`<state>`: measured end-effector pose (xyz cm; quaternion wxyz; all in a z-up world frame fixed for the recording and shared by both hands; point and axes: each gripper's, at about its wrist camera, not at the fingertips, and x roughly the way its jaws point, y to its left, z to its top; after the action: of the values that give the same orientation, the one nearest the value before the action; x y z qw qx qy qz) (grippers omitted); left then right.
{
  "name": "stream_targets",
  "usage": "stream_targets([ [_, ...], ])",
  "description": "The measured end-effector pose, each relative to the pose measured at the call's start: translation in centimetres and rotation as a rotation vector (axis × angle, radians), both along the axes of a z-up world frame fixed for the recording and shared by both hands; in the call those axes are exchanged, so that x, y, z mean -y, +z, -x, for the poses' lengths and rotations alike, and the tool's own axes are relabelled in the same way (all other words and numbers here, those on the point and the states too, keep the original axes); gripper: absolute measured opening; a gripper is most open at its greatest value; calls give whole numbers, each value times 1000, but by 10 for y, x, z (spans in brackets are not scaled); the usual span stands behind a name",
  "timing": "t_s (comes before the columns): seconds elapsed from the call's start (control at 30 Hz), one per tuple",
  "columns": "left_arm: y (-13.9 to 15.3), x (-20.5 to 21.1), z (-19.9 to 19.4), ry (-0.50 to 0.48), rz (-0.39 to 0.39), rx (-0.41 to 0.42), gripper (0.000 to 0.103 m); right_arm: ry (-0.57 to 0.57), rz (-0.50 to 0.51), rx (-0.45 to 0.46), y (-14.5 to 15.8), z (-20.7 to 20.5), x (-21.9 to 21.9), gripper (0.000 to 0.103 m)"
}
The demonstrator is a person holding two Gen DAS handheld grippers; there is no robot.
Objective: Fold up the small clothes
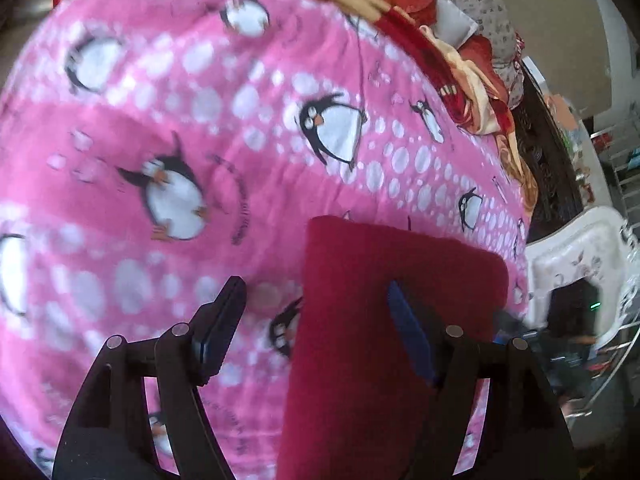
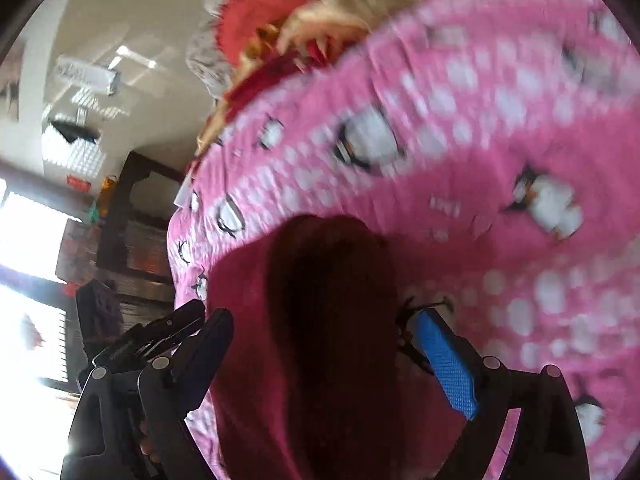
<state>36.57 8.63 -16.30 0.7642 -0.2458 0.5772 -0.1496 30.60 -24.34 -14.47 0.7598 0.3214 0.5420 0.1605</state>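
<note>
A small dark red cloth (image 1: 360,320) lies folded on a pink penguin-print bedsheet (image 1: 200,128). In the left wrist view my left gripper (image 1: 316,304) is open above it, the right finger over the cloth, the left finger over bare sheet. In the right wrist view the same red cloth (image 2: 320,340) lies between the fingers of my open right gripper (image 2: 328,328), its blue pad (image 2: 444,364) at the cloth's right side. Neither gripper holds anything. The view is motion-blurred.
A heap of red and cream bedding (image 1: 460,72) and a grey floral pillow (image 1: 484,0) lie at the bed's far end. A white plastic chair (image 1: 576,264) and dark furniture (image 1: 548,168) stand beside the bed. A bright window (image 2: 28,280) is at the left.
</note>
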Motion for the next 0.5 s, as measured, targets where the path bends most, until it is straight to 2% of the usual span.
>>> stream_targets([
  [0.03, -2, 1, -2, 0, 22, -11, 67, -1, -9, -26, -11, -3, 0, 84],
  [0.07, -4, 1, -4, 2, 46, -21, 53, 16, -40, -48, -22, -5, -2, 58],
  [0.1, -4, 4, -4, -2, 81, -27, 46, 29, -53, -63, -27, -5, -3, 45],
  [0.13, -2, 7, -3, 7, 64, -20, 45, 12, -47, -67, -31, -3, -1, 45],
  [0.3, 6, 37, 7, -12, -169, 113, 47, -34, -92, -40, -51, 3, 2, 39],
  [0.4, 17, 34, 14, 3, -175, 77, 46, -48, -132, -76, -50, 4, 7, 41],
  [0.43, 22, 31, 22, -10, -178, 77, 46, -41, -119, -68, -45, 7, 5, 43],
  [0.47, 27, 29, 30, -30, -175, 82, 47, -32, -107, -56, -38, 13, 5, 51],
  [0.5, 30, 24, 46, -61, -165, 84, 47, -22, -100, -43, -29, 24, 4, 64],
])
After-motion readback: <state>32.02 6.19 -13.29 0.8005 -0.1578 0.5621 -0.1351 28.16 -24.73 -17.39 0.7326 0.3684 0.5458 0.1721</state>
